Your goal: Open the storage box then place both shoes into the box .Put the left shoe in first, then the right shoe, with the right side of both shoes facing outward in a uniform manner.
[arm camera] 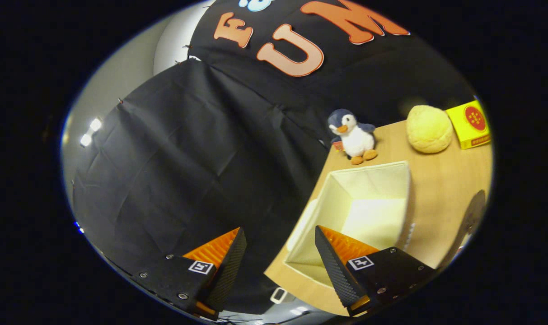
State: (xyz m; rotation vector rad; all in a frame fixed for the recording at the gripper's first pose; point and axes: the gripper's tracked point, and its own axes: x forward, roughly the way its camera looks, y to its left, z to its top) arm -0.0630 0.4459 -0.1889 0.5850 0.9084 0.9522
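— Beyond the fingers, what sits on the table (441, 198)?

— Just ahead of the right-hand finger stands the storage box (368, 203), pale fabric, its top open and its inside bare, set near the table's edge. Further back, a small plush penguin (353, 135) stands upright at the far corner of the wood, just beside the box's far wall but not touching it. Off to the penguin's right lies a round yellow plush (429, 128), and against that, a yellow carton (471, 124) with a red circle on its face.

— And the gripper (280, 234)?

— Spread wide, nothing between its fingers (219, 248). One finger hangs over the black cloth of the booth wall (188, 158), off the table; the other overlaps the near wall of the box (whether it touches the fabric I cannot tell). The whole view is tilted, so the table slants.

— Any sign of the shoes?

— At the far right of the table, well apart from the box, a dark curved shape (472, 216) rises from the wood; too little of it shows to say what it is.

— Anything under the table edge?

— A pale floor with a small white loop-like fitting (278, 295) near the table's corner.
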